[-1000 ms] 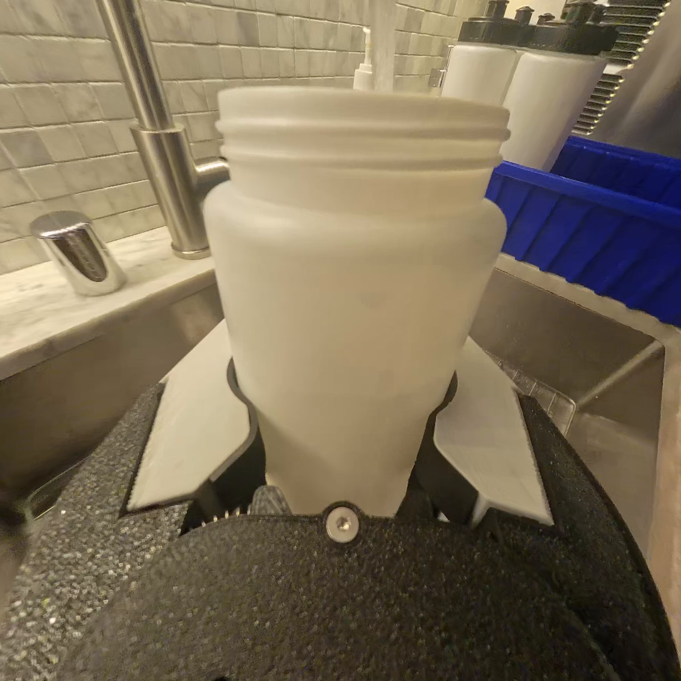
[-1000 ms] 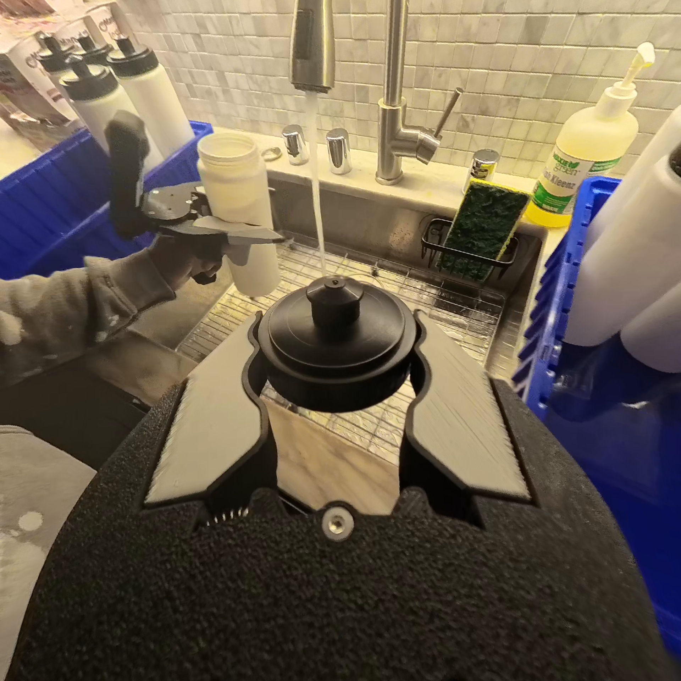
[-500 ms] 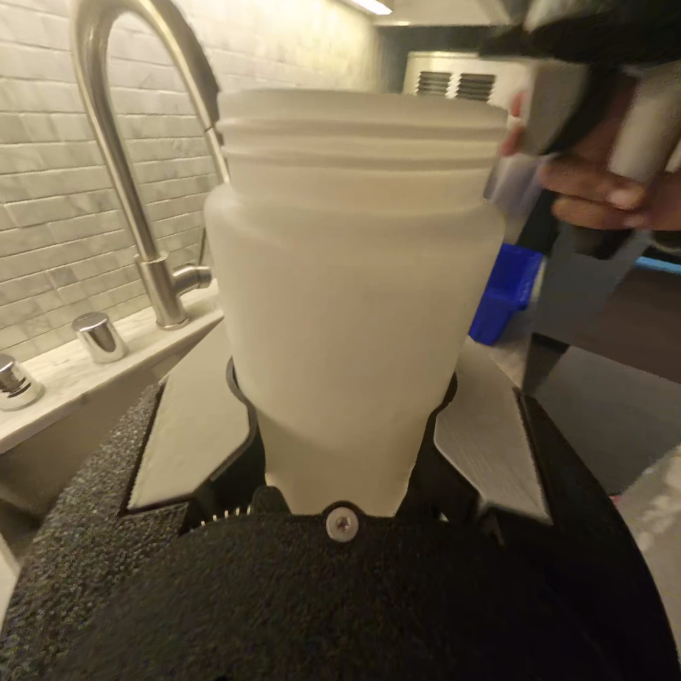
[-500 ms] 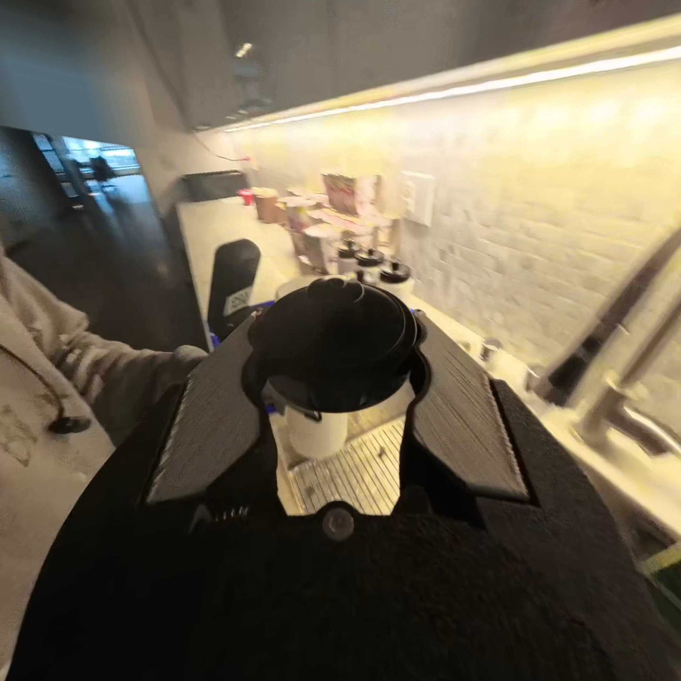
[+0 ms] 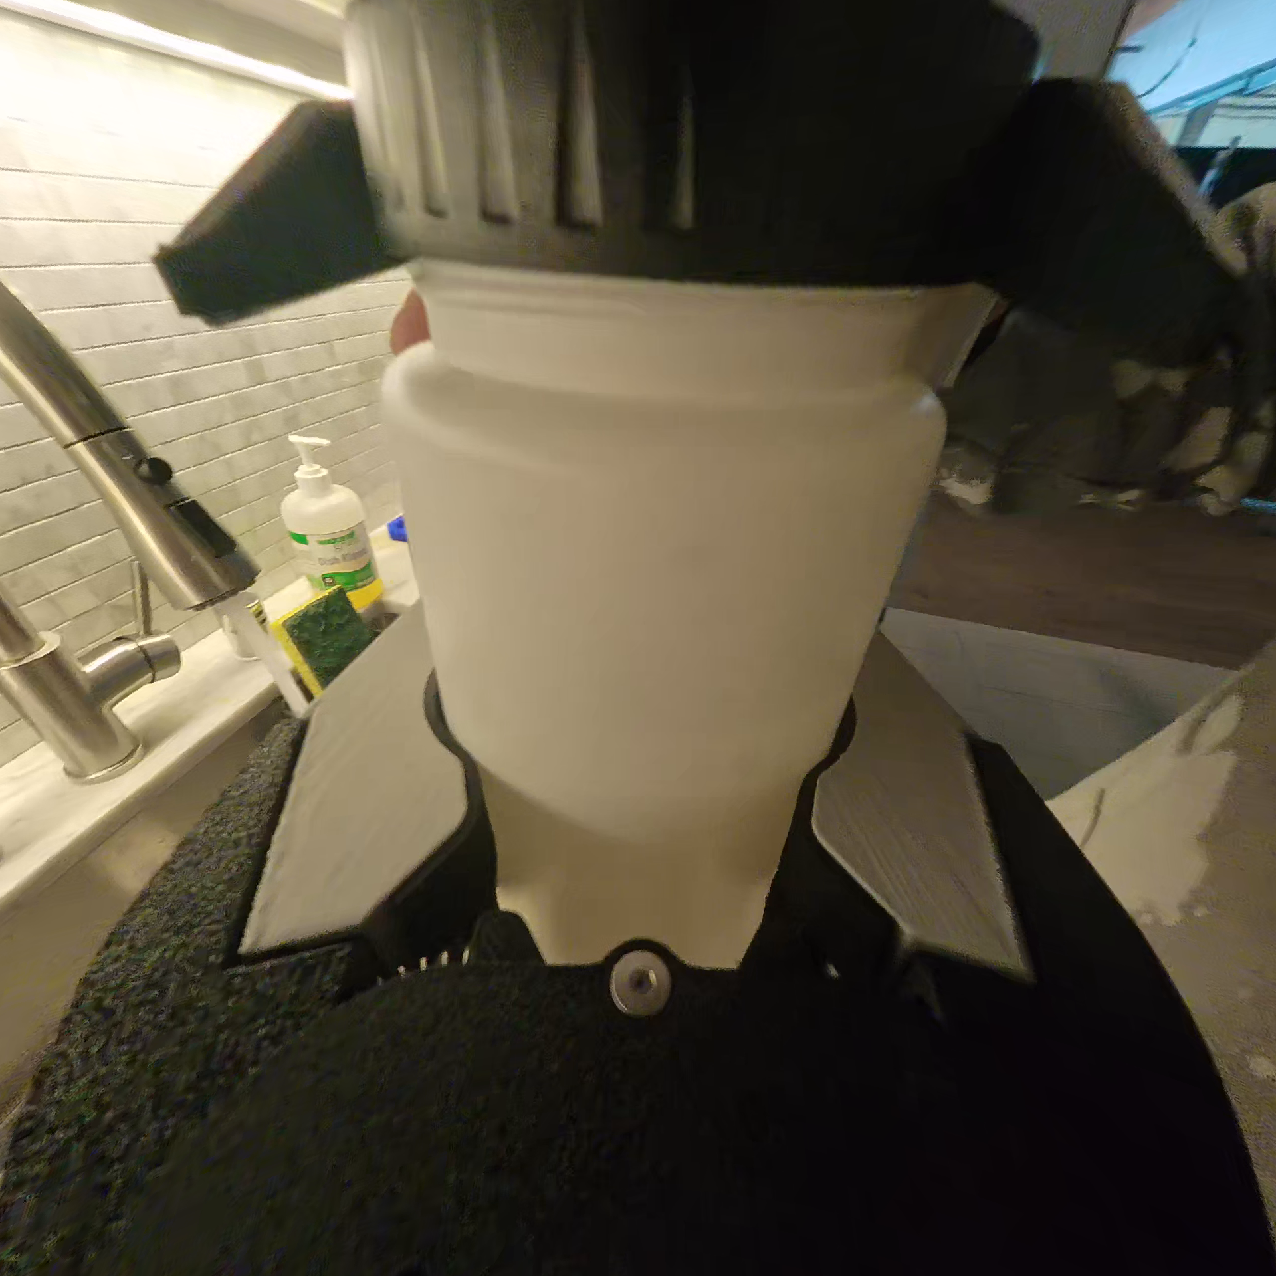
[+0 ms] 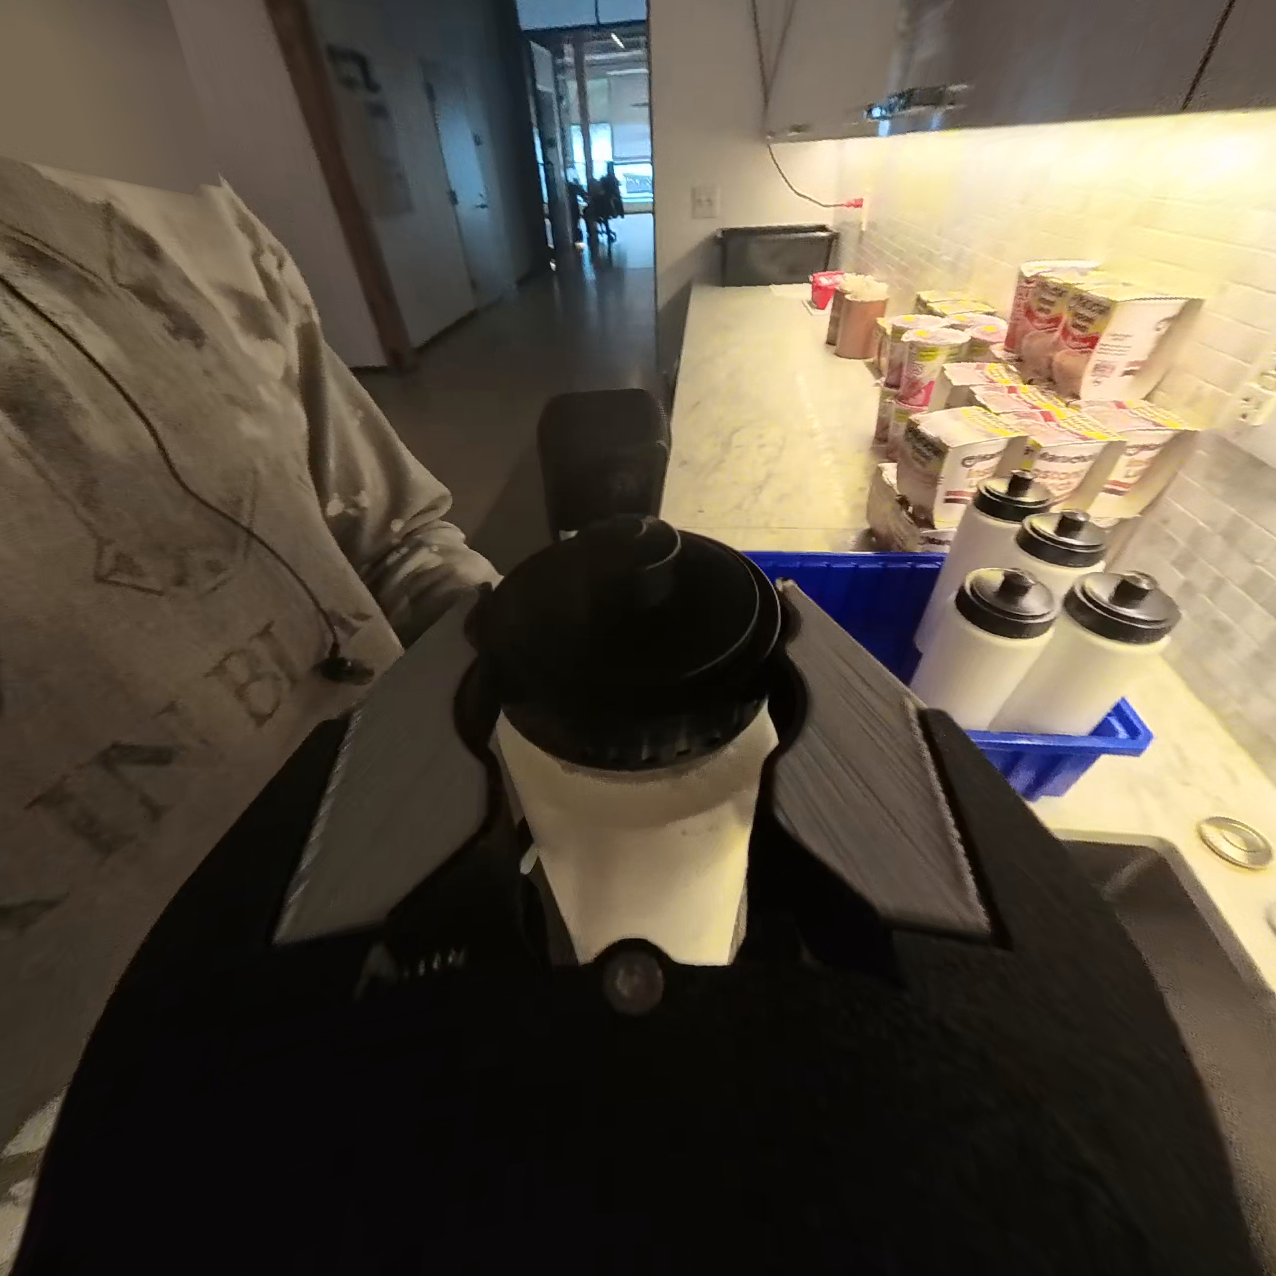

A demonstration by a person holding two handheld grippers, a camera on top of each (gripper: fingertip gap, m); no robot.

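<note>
Cap brought onto the bottle's mouth, away from the running tap.

A second earlier the two were apart at the sink; now the left gripper (image 5: 639,752) clenched the white bottle (image 5: 656,552) upright; the right gripper (image 6: 625,680) grasped the black cap (image 6: 621,621), sitting on the bottle's neck; blue bin (image 6: 856,587) of capped bottles (image 6: 980,649) beside.

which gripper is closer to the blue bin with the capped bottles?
Hard to call. The right gripper, shut on the black cap, and the left gripper, shut on the white bottle, meet just short of the blue bin.
</note>
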